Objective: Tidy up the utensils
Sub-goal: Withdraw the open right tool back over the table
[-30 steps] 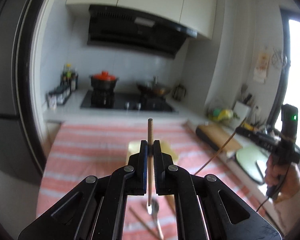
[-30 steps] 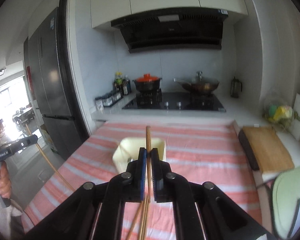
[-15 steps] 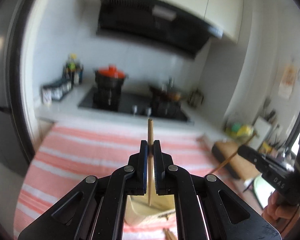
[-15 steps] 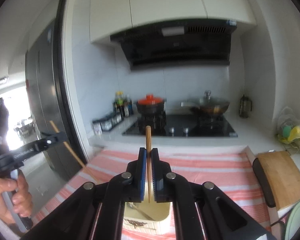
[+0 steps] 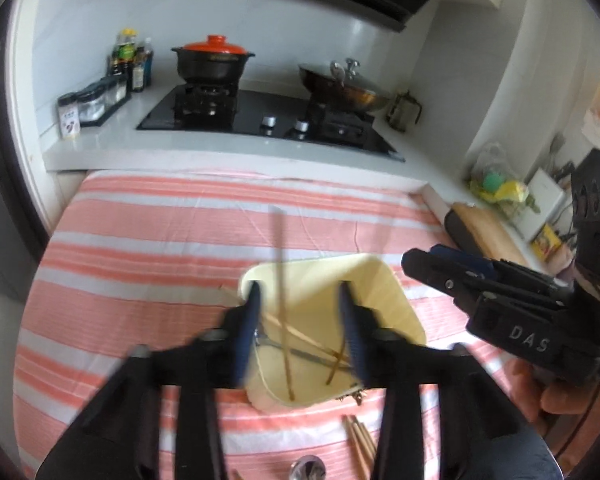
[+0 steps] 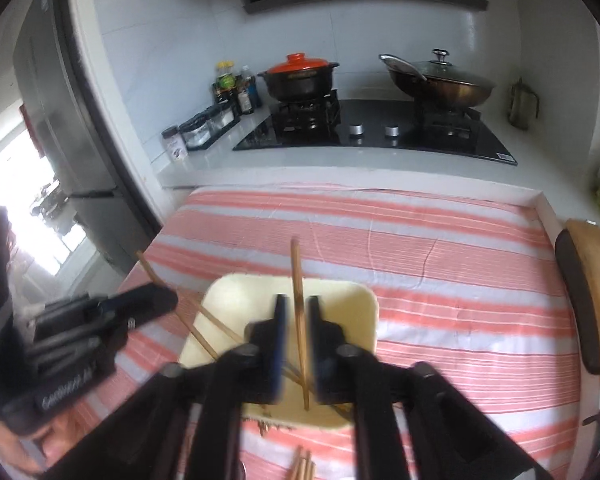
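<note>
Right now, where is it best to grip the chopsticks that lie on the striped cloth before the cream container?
Probably near the ends that show, from above, closing across the shafts. The chopsticks lie flat and side by side on the striped cloth, just short of the cream container; the rest is out of view.

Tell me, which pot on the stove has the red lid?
The black pot on the left burner. Its lid is bright orange-red, while the brown wok on the right burner has a clear glass lid with a knob.

Black grippers, blue-padded fingers
</note>
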`<state>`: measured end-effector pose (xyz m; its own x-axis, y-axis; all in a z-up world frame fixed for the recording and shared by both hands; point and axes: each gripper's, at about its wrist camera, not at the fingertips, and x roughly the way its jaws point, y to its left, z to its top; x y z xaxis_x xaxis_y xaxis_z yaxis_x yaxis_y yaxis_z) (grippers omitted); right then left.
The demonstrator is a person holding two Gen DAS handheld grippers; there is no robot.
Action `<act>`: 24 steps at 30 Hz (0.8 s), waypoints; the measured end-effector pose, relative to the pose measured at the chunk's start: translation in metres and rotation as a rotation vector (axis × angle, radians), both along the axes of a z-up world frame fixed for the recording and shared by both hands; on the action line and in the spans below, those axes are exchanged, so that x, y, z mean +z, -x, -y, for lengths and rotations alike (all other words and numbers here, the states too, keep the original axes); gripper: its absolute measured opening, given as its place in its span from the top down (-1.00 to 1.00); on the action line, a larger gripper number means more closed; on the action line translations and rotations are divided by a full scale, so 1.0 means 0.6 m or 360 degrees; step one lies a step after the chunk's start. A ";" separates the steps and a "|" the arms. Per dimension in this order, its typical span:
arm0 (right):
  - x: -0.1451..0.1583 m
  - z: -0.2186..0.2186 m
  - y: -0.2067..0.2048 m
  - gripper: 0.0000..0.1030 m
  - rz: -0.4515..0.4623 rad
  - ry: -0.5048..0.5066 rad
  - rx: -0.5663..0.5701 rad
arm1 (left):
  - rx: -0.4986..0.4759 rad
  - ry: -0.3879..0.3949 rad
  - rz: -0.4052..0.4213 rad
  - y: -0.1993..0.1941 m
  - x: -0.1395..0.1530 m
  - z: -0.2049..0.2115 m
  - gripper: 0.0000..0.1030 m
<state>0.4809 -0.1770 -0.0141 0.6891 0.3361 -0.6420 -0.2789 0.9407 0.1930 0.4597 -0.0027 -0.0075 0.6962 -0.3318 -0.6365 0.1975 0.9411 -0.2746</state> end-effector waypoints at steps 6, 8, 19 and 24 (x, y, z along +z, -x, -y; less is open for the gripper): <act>0.054 0.019 0.090 0.08 0.0217 -0.0010 0.0017 | -0.0089 -0.0185 0.0033 0.120 0.027 -0.061 -0.60; 0.059 0.034 0.151 0.02 0.0281 0.0085 0.0057 | -0.0112 -0.0312 0.0014 0.172 0.007 -0.082 -0.71; -0.199 0.136 0.400 -0.04 0.0088 0.0326 -0.0174 | 0.0106 -0.0233 -0.0335 0.380 -0.243 -0.127 -0.71; -0.292 0.163 0.446 -0.04 -0.0073 0.0300 -0.0326 | 0.0162 -0.0307 -0.0344 0.384 -0.290 -0.094 -0.71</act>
<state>0.2133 -0.2747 -0.1893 0.6990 0.0646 -0.7121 -0.0744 0.9971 0.0175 0.2291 0.0539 -0.1815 0.5611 -0.1257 -0.8182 0.0558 0.9919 -0.1141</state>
